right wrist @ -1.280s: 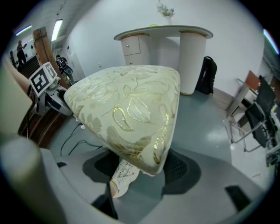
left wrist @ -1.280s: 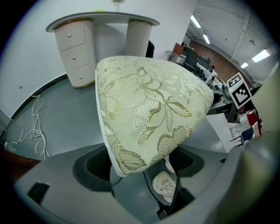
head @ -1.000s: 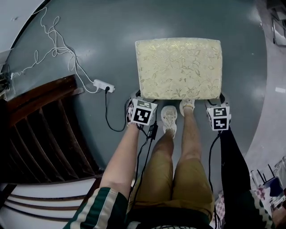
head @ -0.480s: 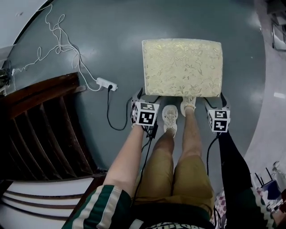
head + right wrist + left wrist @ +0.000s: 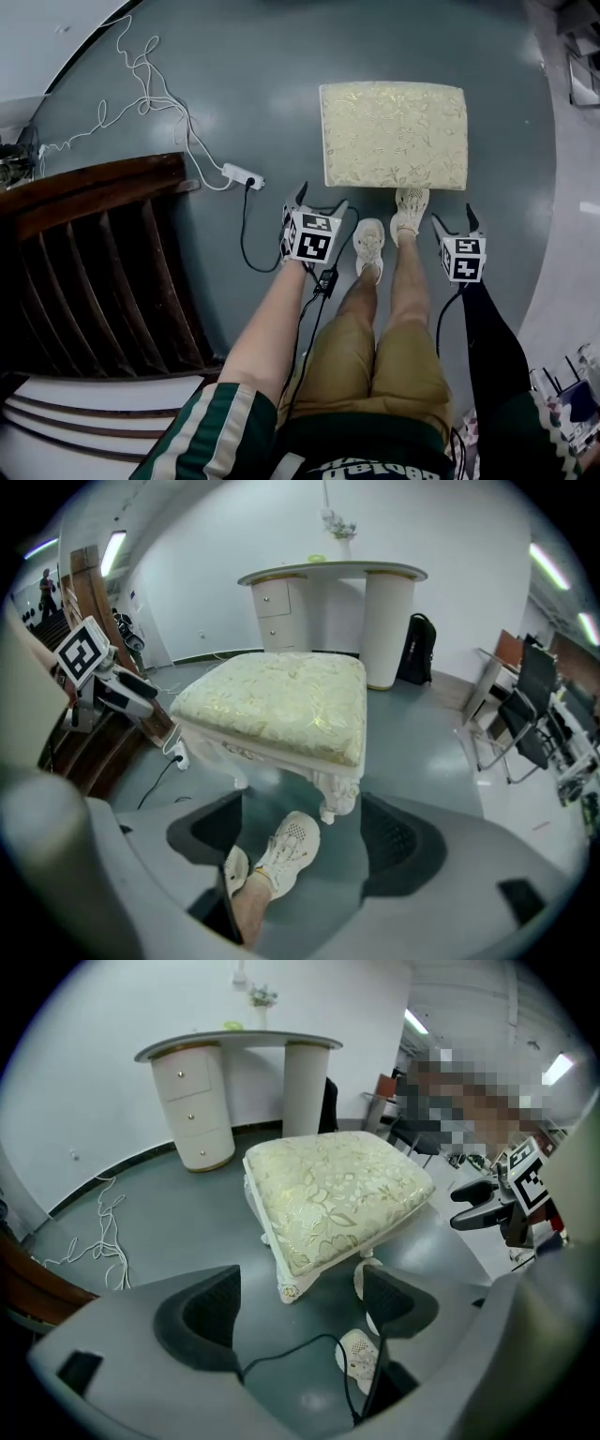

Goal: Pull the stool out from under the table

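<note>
The stool (image 5: 394,136), a cream and gold cushioned seat on white carved legs, stands on the grey floor well clear of the white table (image 5: 239,1044). My left gripper (image 5: 319,202) hangs open near the stool's near left corner, apart from it. My right gripper (image 5: 453,220) is open too, off the near right corner. In the left gripper view the stool (image 5: 333,1190) stands beyond the empty jaws of the left gripper (image 5: 300,1302). The right gripper view shows the stool (image 5: 281,705) ahead of my right gripper (image 5: 300,841), with nothing held.
The person's feet in white shoes (image 5: 368,248) stand just in front of the stool. A power strip (image 5: 242,175) and white cables (image 5: 141,84) lie to the left. A dark wooden staircase (image 5: 84,262) is at the left. A black bag (image 5: 417,649) and chairs (image 5: 520,724) are at the right.
Both grippers have backed away from the stool's near corners, which had sat between the jaws. The stool now stands farther off on the floor, and the person has stepped back.
</note>
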